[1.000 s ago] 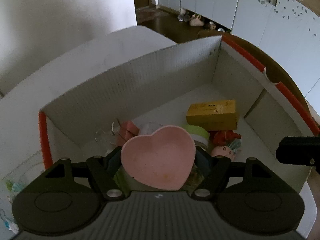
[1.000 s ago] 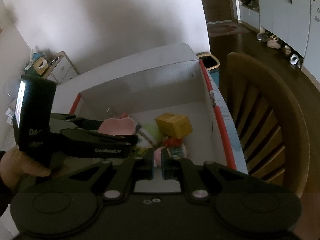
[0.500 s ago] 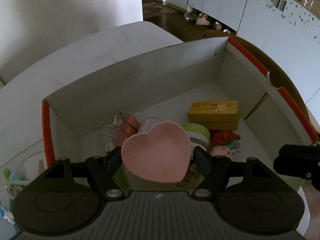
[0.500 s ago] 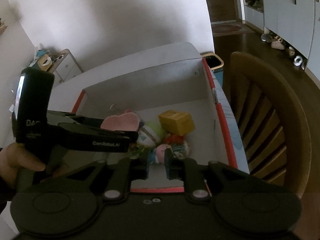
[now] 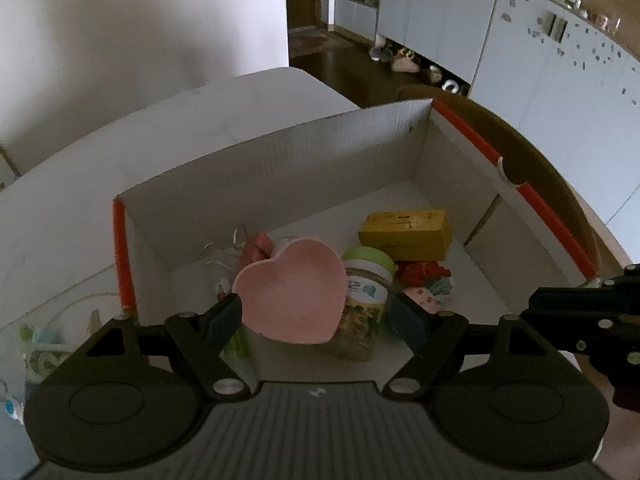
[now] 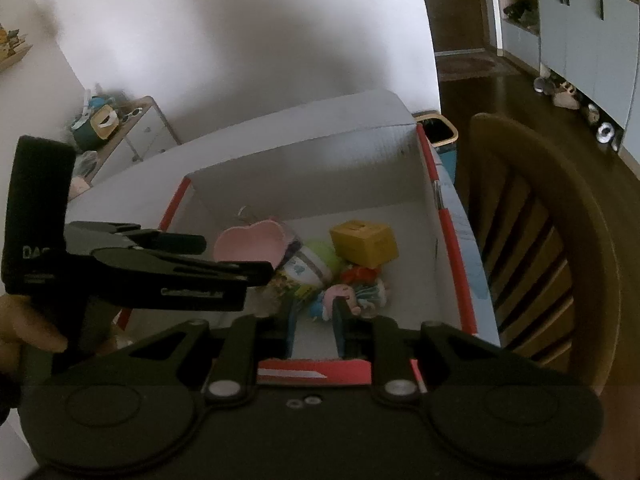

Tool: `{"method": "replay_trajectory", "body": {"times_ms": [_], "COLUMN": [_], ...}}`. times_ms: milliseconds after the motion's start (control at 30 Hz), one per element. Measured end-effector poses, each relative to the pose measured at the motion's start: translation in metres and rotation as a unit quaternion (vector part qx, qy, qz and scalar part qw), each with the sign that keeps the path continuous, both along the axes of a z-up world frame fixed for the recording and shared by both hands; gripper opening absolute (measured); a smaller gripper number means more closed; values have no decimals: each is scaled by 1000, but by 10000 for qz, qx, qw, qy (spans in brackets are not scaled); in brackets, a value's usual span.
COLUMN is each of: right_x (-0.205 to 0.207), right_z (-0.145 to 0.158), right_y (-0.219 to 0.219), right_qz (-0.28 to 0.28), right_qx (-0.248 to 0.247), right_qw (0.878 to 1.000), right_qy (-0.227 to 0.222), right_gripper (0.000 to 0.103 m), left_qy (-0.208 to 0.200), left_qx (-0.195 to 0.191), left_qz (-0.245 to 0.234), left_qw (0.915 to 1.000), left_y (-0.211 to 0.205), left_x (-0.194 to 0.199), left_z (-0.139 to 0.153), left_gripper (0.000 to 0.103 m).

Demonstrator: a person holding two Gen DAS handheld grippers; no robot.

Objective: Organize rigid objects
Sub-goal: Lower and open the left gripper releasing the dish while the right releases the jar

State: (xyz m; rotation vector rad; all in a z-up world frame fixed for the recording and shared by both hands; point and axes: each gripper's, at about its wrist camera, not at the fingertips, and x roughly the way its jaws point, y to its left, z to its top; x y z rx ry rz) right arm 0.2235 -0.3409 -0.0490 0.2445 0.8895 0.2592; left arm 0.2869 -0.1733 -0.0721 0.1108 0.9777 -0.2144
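Fingers (image 5: 224,318) flank a pale pink heart-shaped dish (image 5: 292,292), smooth, shallow.

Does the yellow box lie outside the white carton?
No, the yellow box lies inside the white carton, on its floor behind the green-lidded jar.

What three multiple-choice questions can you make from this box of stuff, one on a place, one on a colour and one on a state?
1. Where is the yellow box? A on the chair; B inside the white carton; C on the floor.
2. What colour is the heart-shaped dish? A blue; B green; C pink.
3. How is the jar? A capped with its green lid; B open, lid beside it; C broken.
Answers: B, it lies on the carton's floor towards the far corner; C, both views show it pink; A, the green lid sits on the jar's top.
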Motion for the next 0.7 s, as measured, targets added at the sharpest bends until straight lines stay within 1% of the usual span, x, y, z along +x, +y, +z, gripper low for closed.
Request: {"method": "replay_trajectory", "body": {"times_ms": [67,167,300,533,700], "right_x": [-2,-4,-8,-13,-17], "right_z": [2,5,10,20,29], "right_y": [0,0,1,11,22], "right_qz": [24,55,132,282,386], "right_qx": [-10,4,2,0,-34], "right_qw": [10000,10000,9998,9992,9984], "right_qy": [-25,-59,-130,-271,-409], "right_gripper": [20,21,23,26,29], "left_qy": [-39,-73,-162,-665,-939], "left_qx": [-27,1,-173,-386,-435], "left_qz": [16,55,110,181,314], "left_qw": [10000,10000,9997,9969,9941], "left_y": [0,0,5,23,41], "left_x": [-4,-8,-19,-55,-81], "left_z": [2,4,14,44,59], "left_gripper": [84,84,84,84,84]}}
